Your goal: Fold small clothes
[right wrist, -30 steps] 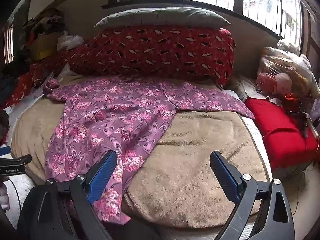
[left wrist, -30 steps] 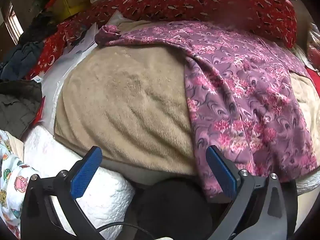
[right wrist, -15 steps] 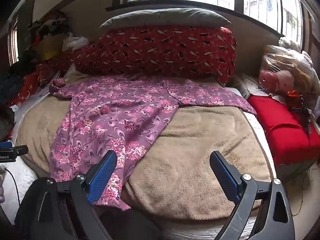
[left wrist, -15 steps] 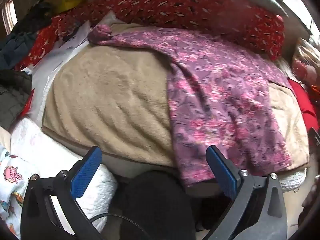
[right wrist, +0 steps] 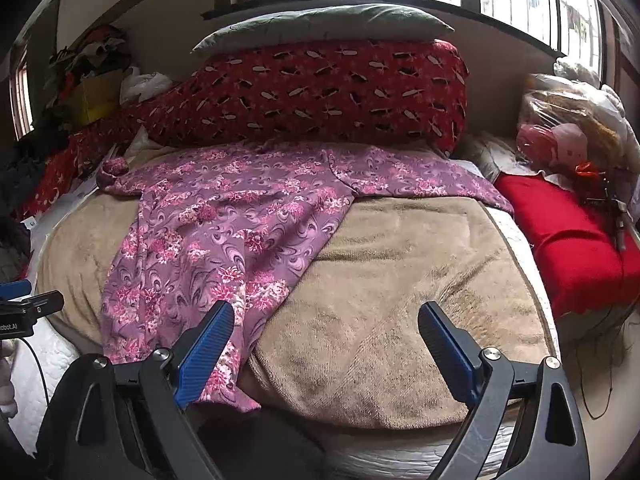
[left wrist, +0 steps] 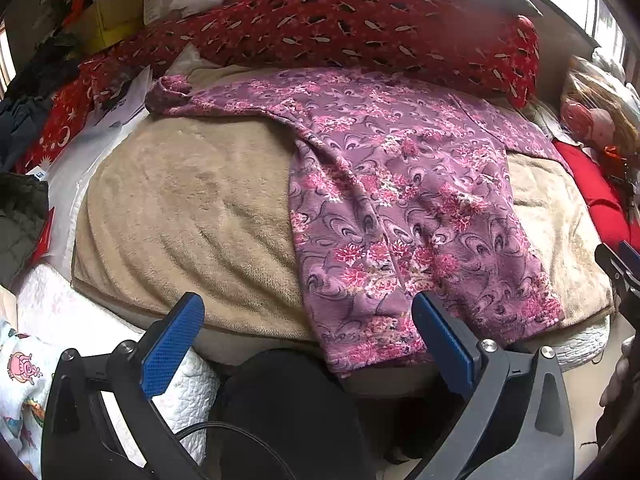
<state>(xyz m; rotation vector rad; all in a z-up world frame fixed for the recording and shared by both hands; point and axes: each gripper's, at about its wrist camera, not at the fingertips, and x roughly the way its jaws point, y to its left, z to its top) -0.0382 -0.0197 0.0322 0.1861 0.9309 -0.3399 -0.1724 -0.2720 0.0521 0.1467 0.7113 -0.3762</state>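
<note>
While both of your claws hang wide apart short of the bed, nothing is gripped yet. Your left claw (left wrist: 308, 344) has its blue ribbed pads spread and empty, with the near hem of the purple floral garment (left wrist: 400, 208) just beyond its right pad. The garment lies spread on the beige fleece blanket (left wrist: 192, 208), body running from the hem at the near edge up toward the red patterned bolster (left wrist: 360, 28). One sleeve reaches left and ends in a bunched cuff (left wrist: 168, 90); the other stretches right toward the red cushion (right wrist: 568, 240).

It looks like thin, soft fleece or knit: light, limp, and likely to sag and drape the moment you lift it, so it should not hold a crease by itself. The plush blanket beneath will probably cling a little, so lift rather than drag. I would judge the best holds to be doubled edges: the left cuff or the hem corners, where the pads can bite a seam instead of a single slack layer. Take care not to pinch the blanket along with it.

Your right claw (right wrist: 326, 350) is likewise spread and empty, its left pad over the hem corner that droops off the bed's edge, its right pad over bare blanket.
</note>
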